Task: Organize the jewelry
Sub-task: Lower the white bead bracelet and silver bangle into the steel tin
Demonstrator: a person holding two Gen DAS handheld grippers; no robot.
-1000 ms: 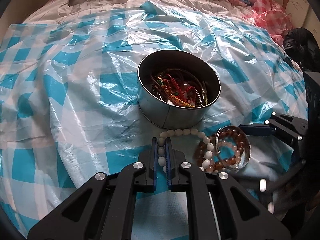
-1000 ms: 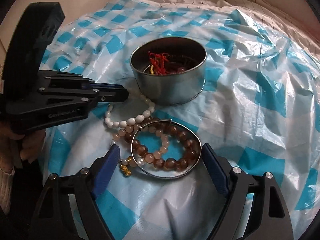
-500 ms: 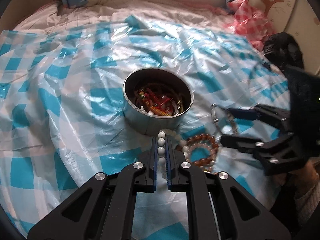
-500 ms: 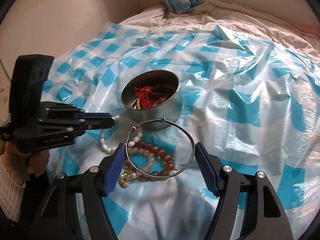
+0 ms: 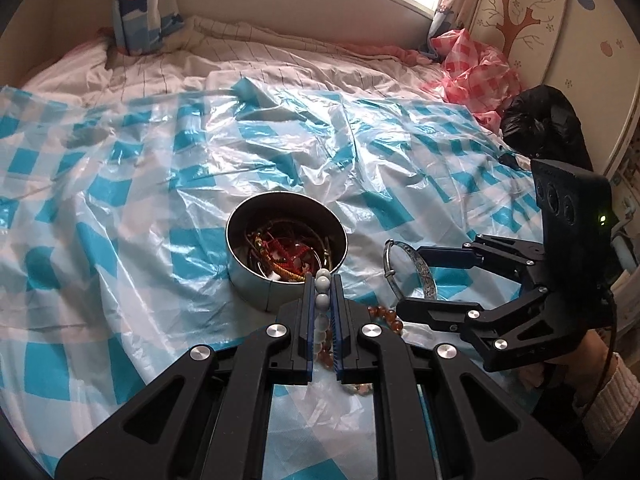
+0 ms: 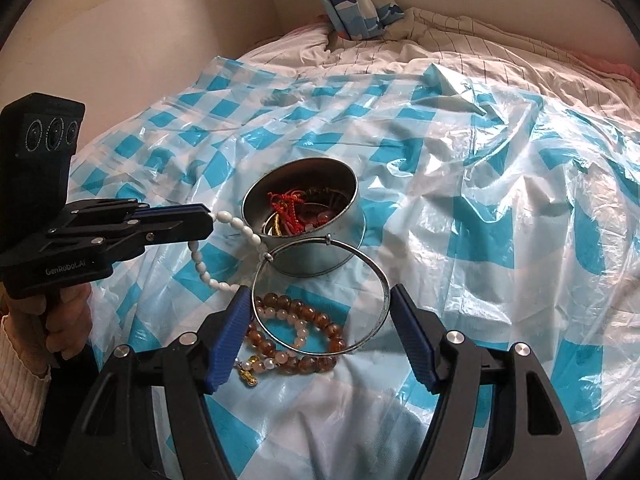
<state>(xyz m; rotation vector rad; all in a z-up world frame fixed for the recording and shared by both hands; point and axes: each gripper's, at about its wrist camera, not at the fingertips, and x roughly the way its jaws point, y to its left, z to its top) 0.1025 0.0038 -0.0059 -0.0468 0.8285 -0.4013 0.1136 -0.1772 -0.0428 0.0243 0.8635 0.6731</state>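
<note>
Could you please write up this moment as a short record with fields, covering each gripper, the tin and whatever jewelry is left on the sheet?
left gripper: shut on the white bead strand, lifted beside the tin
right gripper: holds the silver bangle across its width, off the sheet
round metal tin: upright, open, holds red cord and other jewelry
on plastic sheet: amber bead bracelet, pale pink bead bracelet

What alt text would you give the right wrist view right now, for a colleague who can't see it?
The right gripper holds a silver bangle across its wide jaws, above amber bead bracelets on a blue-checked plastic sheet. At left, the left gripper is shut on a white bead strand beside a round metal tin of jewelry.
</note>
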